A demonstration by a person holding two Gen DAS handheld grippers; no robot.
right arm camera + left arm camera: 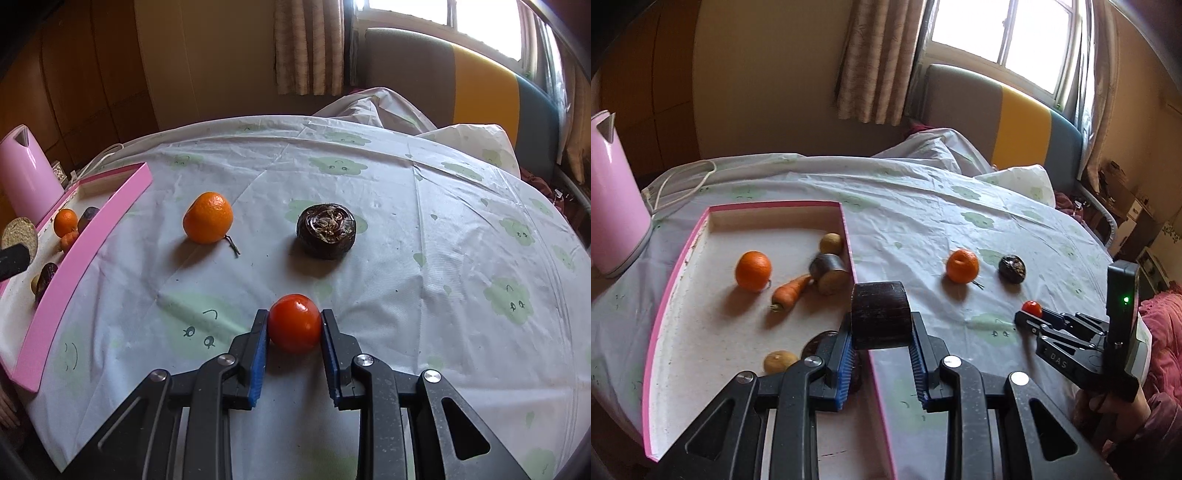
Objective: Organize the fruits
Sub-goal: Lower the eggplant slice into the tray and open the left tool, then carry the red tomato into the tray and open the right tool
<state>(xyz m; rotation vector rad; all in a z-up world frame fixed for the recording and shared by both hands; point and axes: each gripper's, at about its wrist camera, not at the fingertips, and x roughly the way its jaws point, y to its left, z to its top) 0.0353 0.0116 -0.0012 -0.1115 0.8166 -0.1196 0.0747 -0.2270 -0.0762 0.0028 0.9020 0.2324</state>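
Several things are only partly visible. In the left wrist view a dark round item (pixel 818 343) in the pink tray (pixel 665 295) is mostly covered by the left gripper (pixel 881 341), so I cannot say what it is. The pink kettle (pixel 613 206) is cut by the left edge of the picture. In the right wrist view the tray wall hides most of what lies inside. The hand that carries the right gripper (pixel 1028 314) is seen only in part at the lower right of the left wrist view.

The tray stands on the table with the pale cloth (pixel 406 221). Inside it lie an orange (pixel 753 271), a carrot (pixel 788 291) beside it, a cut dark-skinned piece (pixel 829 273) that looks a little blurred, a small tan round fruit (pixel 831 243) near the far corner and another tan one (pixel 780 362) near the front.

The left gripper is closed on a dark purple block (pixel 881 315) and holds it above the right wall of the tray. The right gripper is closed on a small red tomato (pixel 294 323), low over the cloth. A second orange (pixel 208 218) with a short stalk and a dark round fruit (pixel 327 230) lie on the cloth outside the tray, apart from each other and beyond the tomato.
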